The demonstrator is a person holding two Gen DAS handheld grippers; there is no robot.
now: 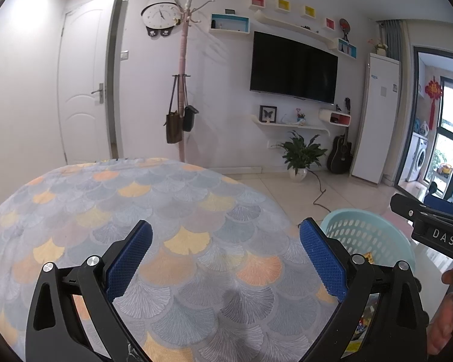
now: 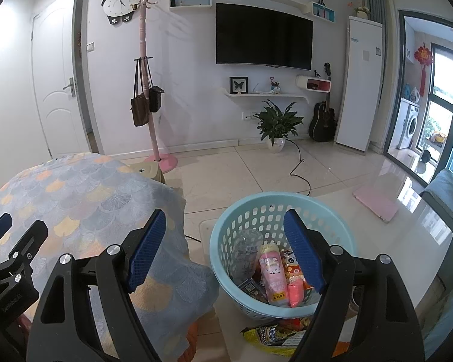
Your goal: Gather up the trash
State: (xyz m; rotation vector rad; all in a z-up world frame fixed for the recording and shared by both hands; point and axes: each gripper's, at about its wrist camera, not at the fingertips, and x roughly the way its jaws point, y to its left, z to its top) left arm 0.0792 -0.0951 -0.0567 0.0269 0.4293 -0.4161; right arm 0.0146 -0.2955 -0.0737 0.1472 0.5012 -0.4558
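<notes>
A light blue plastic basket stands on the tiled floor beside the table and holds several pieces of trash, among them a pink bottle and snack wrappers. A yellow snack packet lies on the floor in front of the basket. My right gripper is open and empty, above the basket's near left side. My left gripper is open and empty over the table with a fan-patterned cloth. The basket shows at the right of the left wrist view, and the other gripper's body beside it.
A black cable runs across the floor toward a potted plant. A pink coat stand with bags stands behind the table, with a small stool at its base. A pink mat lies at right, next to a grey sofa.
</notes>
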